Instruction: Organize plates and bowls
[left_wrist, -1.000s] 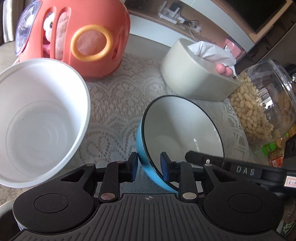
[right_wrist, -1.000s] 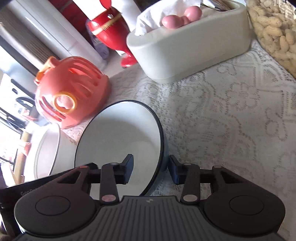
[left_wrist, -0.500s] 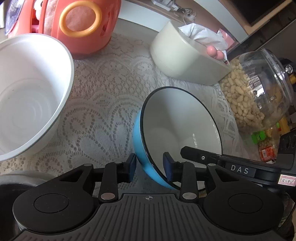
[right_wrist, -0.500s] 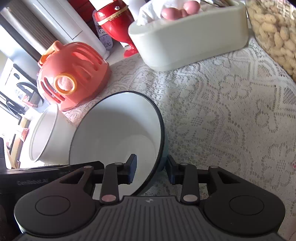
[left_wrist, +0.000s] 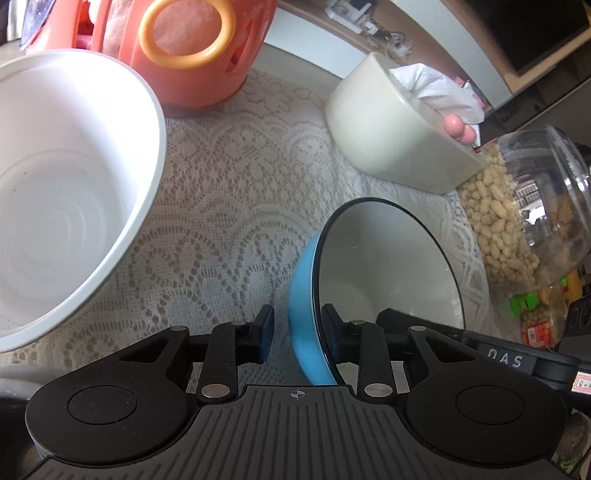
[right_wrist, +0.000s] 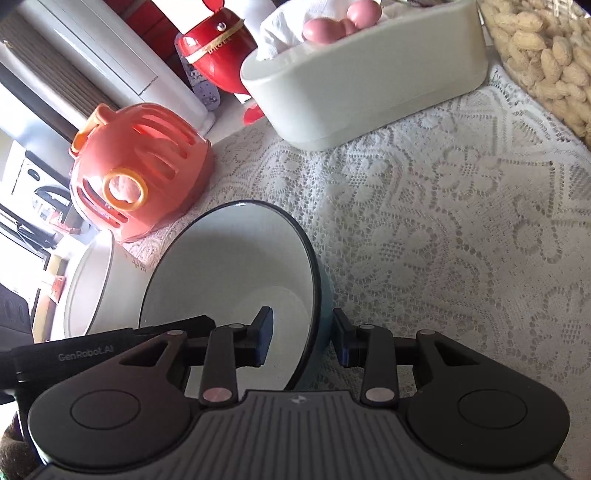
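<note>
Two grippers straddle the rim of one blue bowl, white inside with a dark edge, which stands tilted on the lace-covered tabletop. The left gripper has the bowl's wall between its fingers: the right pad sits against the white inside, while a gap shows between the left pad and the blue outside, and its jaws are closing. The right gripper takes the opposite part of the rim; its right pad lies against the blue outer wall and its left pad stands apart from the white inner face, so it is not clamped. Beyond the left gripper's left finger sits a large white bowl, upright, well apart from the blue one. Further ahead of it stands an orange plastic carrier. Ahead and right of the left gripper are a cream tissue box and a clear jar of peanuts.
</note>
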